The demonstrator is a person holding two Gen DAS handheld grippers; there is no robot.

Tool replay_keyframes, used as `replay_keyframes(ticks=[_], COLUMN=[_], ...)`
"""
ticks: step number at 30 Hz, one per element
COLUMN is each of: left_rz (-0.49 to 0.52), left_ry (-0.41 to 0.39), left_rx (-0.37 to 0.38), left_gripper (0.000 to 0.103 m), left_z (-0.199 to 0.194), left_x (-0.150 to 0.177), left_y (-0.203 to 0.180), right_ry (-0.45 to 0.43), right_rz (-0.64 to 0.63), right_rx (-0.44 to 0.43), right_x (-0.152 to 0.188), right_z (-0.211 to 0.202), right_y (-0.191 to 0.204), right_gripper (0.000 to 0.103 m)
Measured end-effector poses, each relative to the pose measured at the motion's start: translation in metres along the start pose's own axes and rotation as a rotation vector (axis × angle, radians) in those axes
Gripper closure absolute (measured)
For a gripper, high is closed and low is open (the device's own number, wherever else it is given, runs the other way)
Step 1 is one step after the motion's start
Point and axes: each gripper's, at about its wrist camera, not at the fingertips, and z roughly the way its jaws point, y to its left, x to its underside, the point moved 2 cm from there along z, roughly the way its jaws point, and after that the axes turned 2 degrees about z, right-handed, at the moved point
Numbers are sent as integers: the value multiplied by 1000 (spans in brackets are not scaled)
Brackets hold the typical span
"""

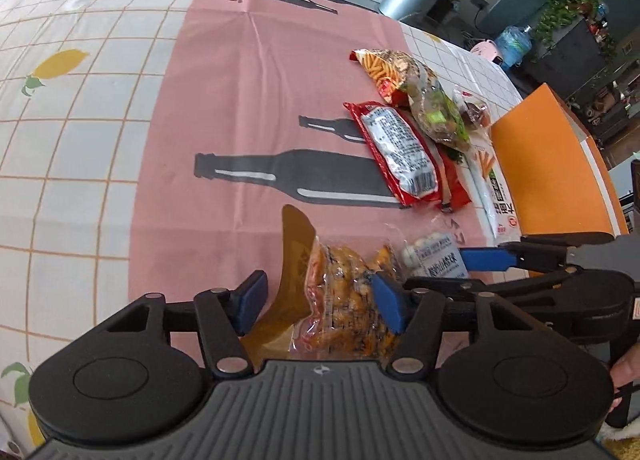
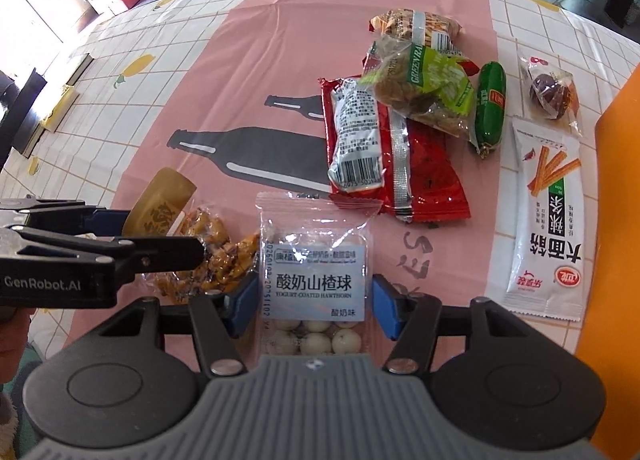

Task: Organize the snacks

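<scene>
My left gripper [image 1: 320,302] is open, its blue pads on either side of a clear packet of orange-brown snacks with a gold top [image 1: 340,300], which lies on the pink cloth. My right gripper [image 2: 314,306] is open around a clear packet of white yogurt-coated hawthorn balls [image 2: 314,280], pads close to its edges. The packets lie side by side; the orange-brown one shows in the right wrist view [image 2: 216,256] under the left gripper's fingers [image 2: 160,250]. The hawthorn packet [image 1: 434,256] shows in the left wrist view beside the right gripper's pad [image 1: 486,259].
A pile of snacks lies farther back: a red packet [image 2: 356,140], a green-labelled bag [image 2: 424,88], a peanut-coloured bag [image 2: 416,26], a green sausage [image 2: 490,108], a dark plum packet [image 2: 550,94] and a white stick-snack packet [image 2: 544,220]. An orange chair [image 1: 552,164] stands at the table's right edge.
</scene>
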Motion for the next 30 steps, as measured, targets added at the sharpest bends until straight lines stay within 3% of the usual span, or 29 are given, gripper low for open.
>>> replay_keyframes(ticks=[5, 7, 19, 20, 30], left_rz=[-37, -43, -30, -29, -10], left_ry=[-2, -10, -88, -95, -115], left_rx=[51, 57, -7, -26, -98], left_gripper=[62, 67, 87, 99, 101], left_z=[-2, -5, -32, -35, -47], left_x=[6, 7, 10, 10, 14], left_y=[-4, -5, -23, -24, -45], right_ry=[-9, -14, -41, -45, -69], right_rz=[25, 31, 77, 80, 109], right_rx=[-53, -71, -116, -113, -102], right_x=[2, 4, 14, 15, 29], right_z=[0, -1, -6, -7, -19], right_y=[0, 0, -9, -9, -10], right_gripper=[46, 46, 47, 47, 49])
